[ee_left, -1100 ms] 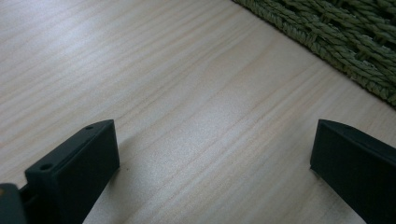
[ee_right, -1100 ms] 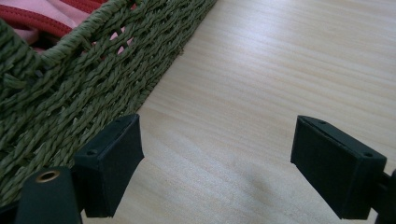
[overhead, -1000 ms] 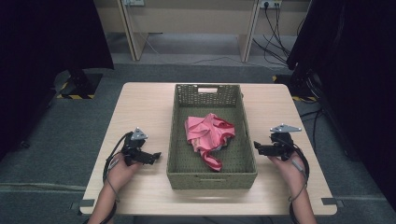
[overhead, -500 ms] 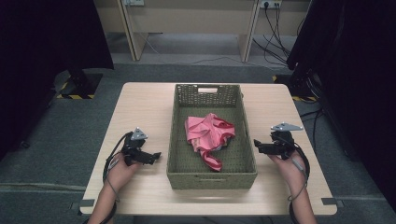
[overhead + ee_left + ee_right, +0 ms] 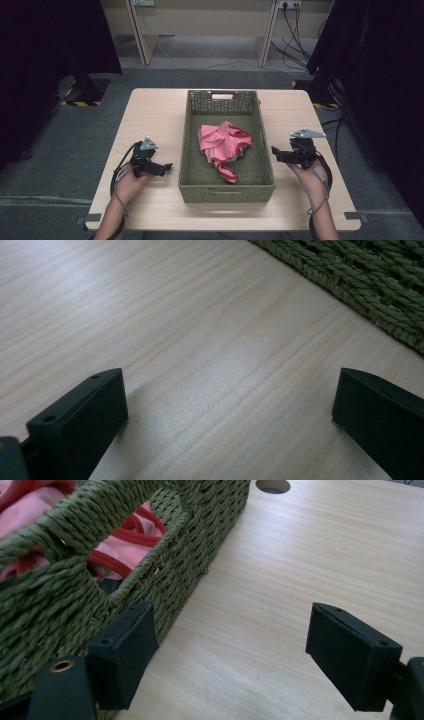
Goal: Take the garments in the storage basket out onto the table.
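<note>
A green woven basket stands in the middle of the wooden table. Inside it lies a crumpled pink garment with red straps. My left gripper rests on the table just left of the basket, pointing at its wall, jaws open and empty. The basket's weave fills that view's upper right corner. My right gripper sits just right of the basket, open and empty, its left jaw close against the basket wall. The pink garment shows through the basket's handle slot.
A round cable hole is in the tabletop beyond the right gripper. Bare wood lies on both sides of the basket. Black curtains hang at both sides, and cables trail on the grey floor behind the table.
</note>
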The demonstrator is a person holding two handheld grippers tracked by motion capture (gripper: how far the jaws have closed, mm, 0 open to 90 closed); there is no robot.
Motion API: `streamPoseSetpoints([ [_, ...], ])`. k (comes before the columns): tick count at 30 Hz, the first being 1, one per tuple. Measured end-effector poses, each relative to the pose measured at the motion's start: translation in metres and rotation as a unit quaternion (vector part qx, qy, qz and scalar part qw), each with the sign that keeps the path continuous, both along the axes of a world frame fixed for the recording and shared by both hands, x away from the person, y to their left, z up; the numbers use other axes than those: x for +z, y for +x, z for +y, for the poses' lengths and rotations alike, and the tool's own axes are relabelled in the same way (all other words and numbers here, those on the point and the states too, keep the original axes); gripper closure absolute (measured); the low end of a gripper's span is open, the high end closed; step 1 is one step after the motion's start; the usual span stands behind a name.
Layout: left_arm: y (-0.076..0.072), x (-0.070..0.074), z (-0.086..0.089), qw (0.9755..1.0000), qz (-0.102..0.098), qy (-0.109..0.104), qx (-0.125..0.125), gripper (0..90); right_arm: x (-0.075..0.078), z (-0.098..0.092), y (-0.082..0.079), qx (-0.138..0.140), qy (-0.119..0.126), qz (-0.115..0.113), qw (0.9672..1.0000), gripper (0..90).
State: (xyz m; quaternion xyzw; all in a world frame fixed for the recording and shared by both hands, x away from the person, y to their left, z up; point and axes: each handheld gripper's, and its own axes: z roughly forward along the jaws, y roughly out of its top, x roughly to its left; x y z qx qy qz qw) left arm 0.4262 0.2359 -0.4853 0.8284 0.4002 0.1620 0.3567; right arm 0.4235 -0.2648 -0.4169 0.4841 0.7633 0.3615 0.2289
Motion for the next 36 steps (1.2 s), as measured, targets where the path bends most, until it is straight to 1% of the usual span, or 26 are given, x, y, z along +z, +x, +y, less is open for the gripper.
streamPoseSetpoints([
  [7,0.0,0.0,0.0,1.0,0.0,0.0,0.0,0.4,0.004,0.0,-0.002,-0.003,0.011,-0.013,0.9999,20.5],
  [12,0.0,0.0,0.0,1.0,0.0,0.0,0.0,0.4,0.008,0.003,-0.003,-0.002,0.013,-0.018,0.9998,20.4],
  [19,0.0,0.0,0.0,1.0,0.0,0.0,0.0,0.4,0.017,0.007,-0.006,-0.003,0.029,-0.029,0.9992,20.1],
  [22,0.0,0.0,0.0,1.0,0.0,0.0,0.0,0.4,0.021,0.01,-0.008,-0.002,0.03,-0.037,0.9989,19.9],
  [25,0.0,0.0,0.0,1.0,0.0,0.0,0.0,0.4,0.024,0.012,-0.009,0.0,0.031,-0.04,0.9987,19.8],
  [32,0.0,0.0,0.0,1.0,0.0,0.0,0.0,0.4,0.03,0.017,-0.01,-0.001,0.032,-0.04,0.9987,20.0],
  [36,0.0,0.0,0.0,1.0,0.0,0.0,0.001,0.4,0.034,0.02,-0.011,0.002,0.035,-0.045,0.9984,20.0],
])
